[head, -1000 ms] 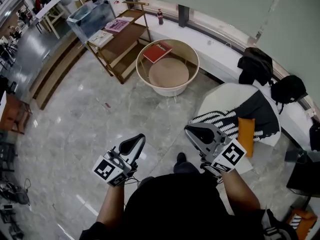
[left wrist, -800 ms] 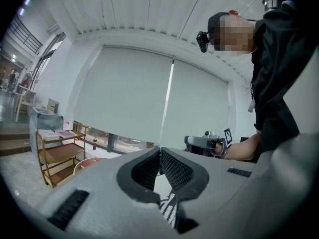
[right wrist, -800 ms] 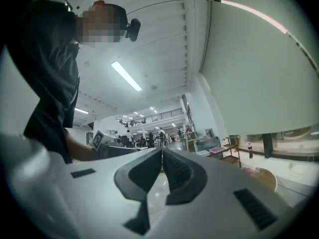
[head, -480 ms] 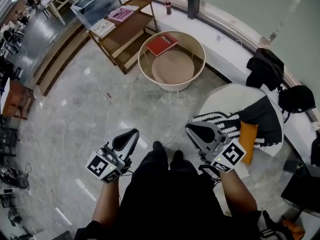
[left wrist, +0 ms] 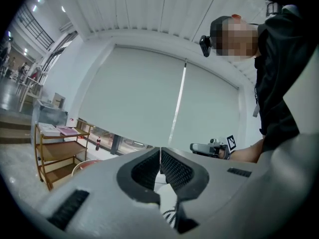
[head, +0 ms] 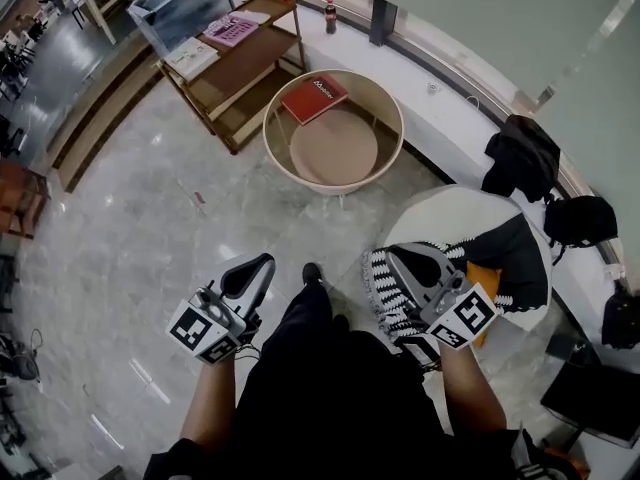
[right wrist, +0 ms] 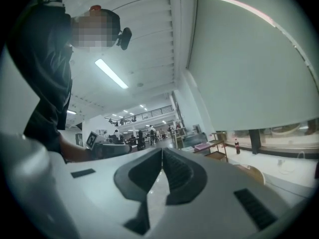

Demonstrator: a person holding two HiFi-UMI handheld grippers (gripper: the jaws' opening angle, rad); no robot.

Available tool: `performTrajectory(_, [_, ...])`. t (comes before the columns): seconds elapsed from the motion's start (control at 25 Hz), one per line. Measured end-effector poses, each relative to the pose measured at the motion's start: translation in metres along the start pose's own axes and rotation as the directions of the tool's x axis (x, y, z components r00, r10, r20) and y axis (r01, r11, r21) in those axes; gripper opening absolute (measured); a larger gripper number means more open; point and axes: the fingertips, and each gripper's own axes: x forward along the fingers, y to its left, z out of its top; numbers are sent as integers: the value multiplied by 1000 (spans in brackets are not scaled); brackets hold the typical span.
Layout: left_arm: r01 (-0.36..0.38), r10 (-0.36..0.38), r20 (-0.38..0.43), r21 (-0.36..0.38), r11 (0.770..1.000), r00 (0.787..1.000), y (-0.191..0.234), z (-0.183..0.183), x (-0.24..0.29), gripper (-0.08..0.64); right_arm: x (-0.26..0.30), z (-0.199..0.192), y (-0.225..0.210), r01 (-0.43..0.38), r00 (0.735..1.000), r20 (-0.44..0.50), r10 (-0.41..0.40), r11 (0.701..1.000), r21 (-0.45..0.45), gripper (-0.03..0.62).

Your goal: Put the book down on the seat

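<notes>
A red book [head: 314, 98] leans inside a round cream tub-shaped seat [head: 385, 158] with a tan cushion, far ahead on the floor. My left gripper [head: 261, 264] is held at waist height over the marble floor, jaws shut and empty. My right gripper [head: 393, 256] hovers to the right, above the edge of a white round chair [head: 440, 213], also shut and empty. In the left gripper view the left gripper [left wrist: 160, 151] points up toward a window blind; the right gripper [right wrist: 162, 152] in the right gripper view likewise holds nothing.
A wooden shelf [head: 240, 63] with magazines and a clear box stands at the back left. A cola bottle [head: 330, 16] is on the white ledge. The white chair carries a black-and-white striped throw [head: 385, 293], an orange cushion [head: 484, 273] and dark clothes [head: 521, 158]. Steps lie far left.
The view has moved forward toward the tub seat. My right gripper now hangs over the striped throw's edge. Both grippers keep their pose, shut.
</notes>
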Motion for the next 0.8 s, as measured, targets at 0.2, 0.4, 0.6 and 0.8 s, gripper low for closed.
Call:
performTrajectory(0.2, [19, -18, 14, -15, 1000, 1000, 52, 12, 21, 28, 38, 9, -31, 17, 998, -55, -19, 999, -32, 29])
performTrajectory(0.4, [41, -38, 46, -63, 997, 998, 105, 19, 50, 28, 87, 13, -57, 6, 994, -110, -11, 999, -52, 29])
performTrajectory(0.6, [89, -89, -1, -72, 993, 996, 151, 19, 70, 29, 134, 15, -83, 21, 985, -170, -38, 995, -97, 29])
performTrajectory(0.8, [107, -109, -15, -90, 990, 994, 190, 5, 81, 28, 161, 22, -110, 69, 985, -153, -78, 996, -65, 29])
